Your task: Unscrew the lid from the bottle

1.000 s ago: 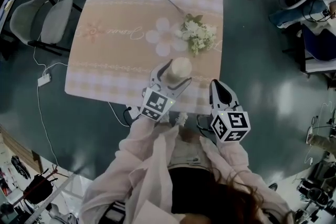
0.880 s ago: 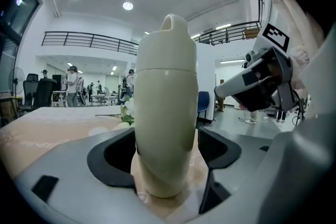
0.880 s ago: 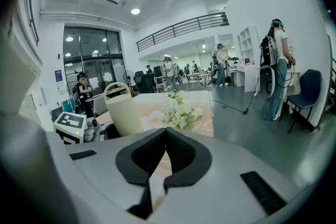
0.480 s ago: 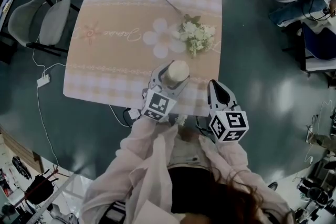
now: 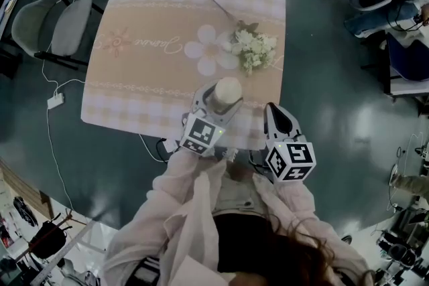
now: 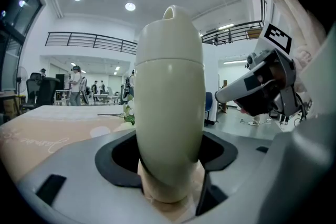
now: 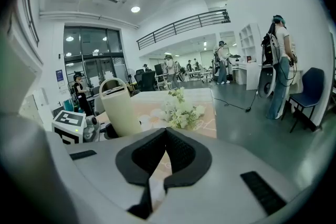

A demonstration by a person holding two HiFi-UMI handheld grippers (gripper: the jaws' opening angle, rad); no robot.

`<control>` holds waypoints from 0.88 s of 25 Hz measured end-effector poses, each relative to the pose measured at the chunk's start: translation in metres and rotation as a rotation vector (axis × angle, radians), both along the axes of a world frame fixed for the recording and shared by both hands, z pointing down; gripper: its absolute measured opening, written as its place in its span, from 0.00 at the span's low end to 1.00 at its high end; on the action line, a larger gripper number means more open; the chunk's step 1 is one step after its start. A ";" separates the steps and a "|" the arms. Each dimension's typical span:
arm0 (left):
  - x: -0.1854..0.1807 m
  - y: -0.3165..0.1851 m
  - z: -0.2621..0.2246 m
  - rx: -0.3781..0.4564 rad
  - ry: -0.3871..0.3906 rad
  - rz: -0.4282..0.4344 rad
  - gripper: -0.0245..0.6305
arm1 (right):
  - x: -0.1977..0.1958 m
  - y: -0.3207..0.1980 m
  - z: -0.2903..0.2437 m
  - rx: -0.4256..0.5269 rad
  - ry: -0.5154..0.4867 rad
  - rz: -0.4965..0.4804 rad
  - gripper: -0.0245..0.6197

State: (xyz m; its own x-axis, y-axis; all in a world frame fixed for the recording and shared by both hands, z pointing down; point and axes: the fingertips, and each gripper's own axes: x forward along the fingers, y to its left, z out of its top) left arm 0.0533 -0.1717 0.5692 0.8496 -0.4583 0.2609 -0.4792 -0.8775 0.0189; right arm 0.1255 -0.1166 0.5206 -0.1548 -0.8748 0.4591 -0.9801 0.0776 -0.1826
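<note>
Around bottle (image 5: 228,89), left hand-held gripper (image 5: 220,98), closing

Grey left gripper (image 5: 220,102), jaws just closing, pads pressing the sides of a cream plastic bottle (image 6: 169,102); grey right gripper (image 5: 275,114) hovers alongside, jaws together, both pink-sleeved arms (image 5: 191,191) bent.

Bottle (image 6: 169,134): cream, smooth, rounded body; stands upright close to near edge of table (image 5: 134,77), slightly right of that edge's middle. Lid (image 6: 169,34): same cream colour, domed, small loop handle at crown; seated on bottle, thin horizontal seam marking joint. From above, lid shows as pale oval hiding most of body.
</note>
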 end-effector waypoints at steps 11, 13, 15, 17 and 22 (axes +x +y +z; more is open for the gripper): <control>-0.004 -0.001 -0.007 -0.098 -0.008 0.011 0.52 | -0.001 -0.001 -0.006 0.022 -0.002 -0.003 0.06; -0.005 0.001 -0.012 -0.124 -0.004 0.015 0.52 | -0.002 -0.002 -0.010 0.032 0.011 -0.013 0.06; -0.007 0.002 -0.017 -0.150 0.008 0.011 0.52 | -0.003 -0.002 -0.015 0.045 0.026 -0.024 0.06; -0.009 0.003 -0.024 -0.161 0.016 0.001 0.52 | -0.004 -0.003 -0.020 0.060 0.030 -0.037 0.06; -0.019 0.000 -0.043 -0.172 0.018 -0.053 0.52 | -0.008 -0.006 -0.039 0.081 -0.017 -0.082 0.06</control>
